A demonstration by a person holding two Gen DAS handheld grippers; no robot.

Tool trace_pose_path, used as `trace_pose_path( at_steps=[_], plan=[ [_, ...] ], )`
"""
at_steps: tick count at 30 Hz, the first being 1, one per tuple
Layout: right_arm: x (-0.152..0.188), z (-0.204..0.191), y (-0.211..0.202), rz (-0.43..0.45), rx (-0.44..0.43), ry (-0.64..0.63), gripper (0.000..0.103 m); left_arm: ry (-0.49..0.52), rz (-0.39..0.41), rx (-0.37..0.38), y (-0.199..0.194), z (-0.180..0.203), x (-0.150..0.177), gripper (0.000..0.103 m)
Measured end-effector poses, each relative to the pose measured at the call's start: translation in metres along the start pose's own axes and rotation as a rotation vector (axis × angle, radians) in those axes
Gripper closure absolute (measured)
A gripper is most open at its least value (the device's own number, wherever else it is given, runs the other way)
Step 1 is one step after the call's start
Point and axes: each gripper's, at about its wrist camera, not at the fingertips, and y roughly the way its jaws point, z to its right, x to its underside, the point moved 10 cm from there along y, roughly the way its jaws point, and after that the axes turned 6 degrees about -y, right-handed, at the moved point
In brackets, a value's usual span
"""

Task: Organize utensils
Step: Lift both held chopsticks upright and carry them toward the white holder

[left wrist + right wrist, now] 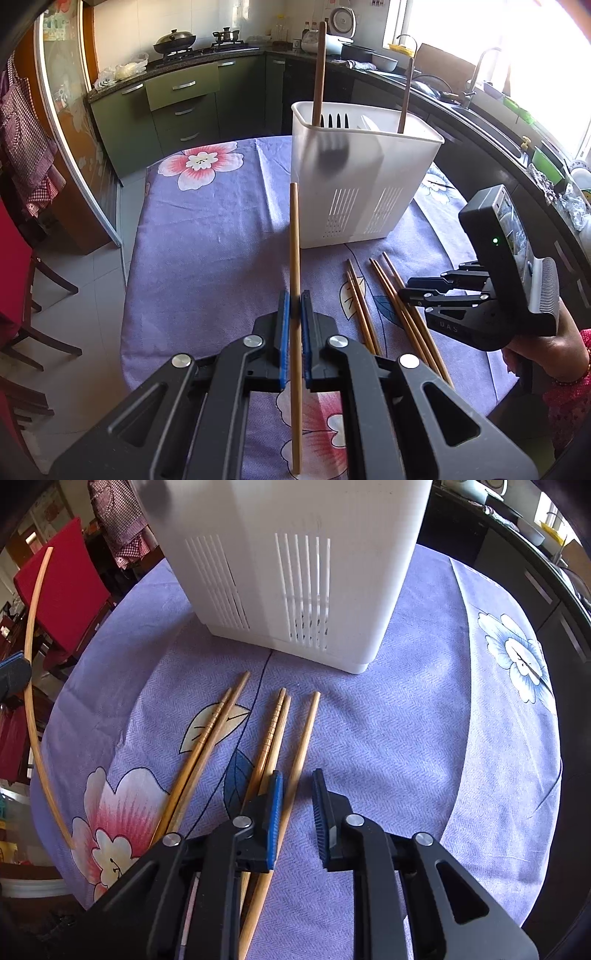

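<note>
left gripper clamping 1 upright chopstick nr white holder; right gripper hovering part-open, empty, over 5 chopsticks.

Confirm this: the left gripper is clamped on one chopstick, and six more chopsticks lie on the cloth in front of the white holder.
Not six: the right wrist view shows five chopsticks on the cloth before the white holder. The left gripper does clamp one chopstick.

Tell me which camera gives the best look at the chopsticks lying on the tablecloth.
The right wrist view. The loose chopsticks lie straight ahead of the open right gripper, five of them, their tips separate and clear. The left wrist view shows the same chopsticks off to one side, partly hidden behind both grippers.
</note>
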Motion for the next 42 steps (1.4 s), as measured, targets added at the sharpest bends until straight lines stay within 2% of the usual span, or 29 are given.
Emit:
trace_pose_path(
  at_steps=[6,9,15,22,27,32,42],
  plan=[
    [-0.003,0.003,-0.018,0.083,-0.035,0.041,0.096,-0.006,0.008,-0.002,-0.004,-0.004,-0.001,0.097],
    [-0.010,0.009,-0.049,0.177,-0.061,0.067,0.096,-0.007,0.020,0.000,-0.009,-0.005,-0.004,0.097],
    [-0.018,0.025,-0.134,0.433,-0.053,0.126,0.096,-0.010,0.086,0.005,-0.032,-0.005,-0.016,0.097],
    [0.011,0.037,-0.201,0.590,-0.009,0.143,0.096,0.007,0.134,-0.003,-0.052,-0.004,-0.019,0.097],
    [0.037,0.022,-0.220,0.624,0.045,0.108,0.096,0.016,0.157,-0.009,-0.059,-0.004,-0.015,0.097],
    [0.046,0.019,-0.224,0.627,0.040,0.111,0.096,0.015,0.165,0.003,-0.067,-0.002,-0.011,0.097],
    [0.029,0.017,-0.248,0.676,0.004,0.103,0.096,0.038,0.213,0.014,-0.090,0.005,-0.023,0.097]
  ],
)
